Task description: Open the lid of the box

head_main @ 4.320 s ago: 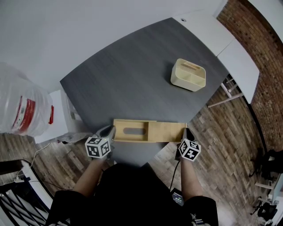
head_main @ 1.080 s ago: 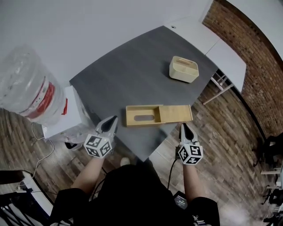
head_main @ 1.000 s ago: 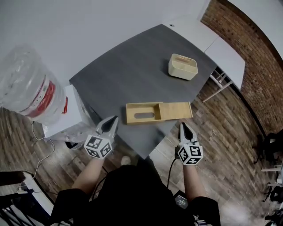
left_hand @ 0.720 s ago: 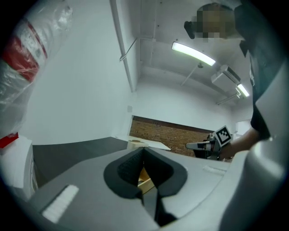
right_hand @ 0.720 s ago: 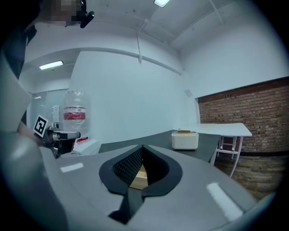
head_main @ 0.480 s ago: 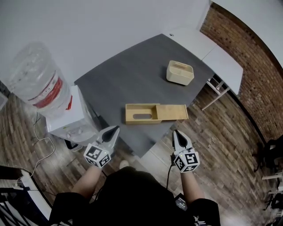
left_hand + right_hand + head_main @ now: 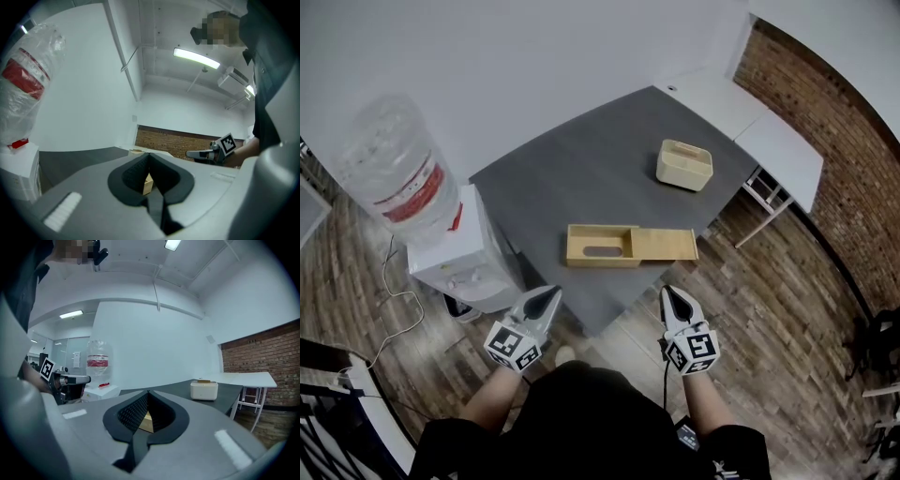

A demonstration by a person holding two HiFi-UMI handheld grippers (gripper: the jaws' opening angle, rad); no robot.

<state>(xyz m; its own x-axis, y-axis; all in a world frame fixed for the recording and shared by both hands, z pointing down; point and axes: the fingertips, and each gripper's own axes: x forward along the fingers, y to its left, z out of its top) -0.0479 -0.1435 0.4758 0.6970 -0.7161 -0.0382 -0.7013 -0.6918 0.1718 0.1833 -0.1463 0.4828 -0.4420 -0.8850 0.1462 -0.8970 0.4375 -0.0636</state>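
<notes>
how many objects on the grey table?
2: wooden box near the front edge, slid partway open; cream bin toward the far right corner. Nothing seems hidden.

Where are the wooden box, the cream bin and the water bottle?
wooden box (image 7: 577, 242): head view, on its slotted left half.
cream bin (image 7: 682, 178): head view, on its near wall.
water bottle (image 7: 384, 150): head view, on the clear body above the red label.

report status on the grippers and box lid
Left gripper shut, empty, short of the table. Right gripper same. Box open, lid slid out rightward. Nothing in the way.
</notes>
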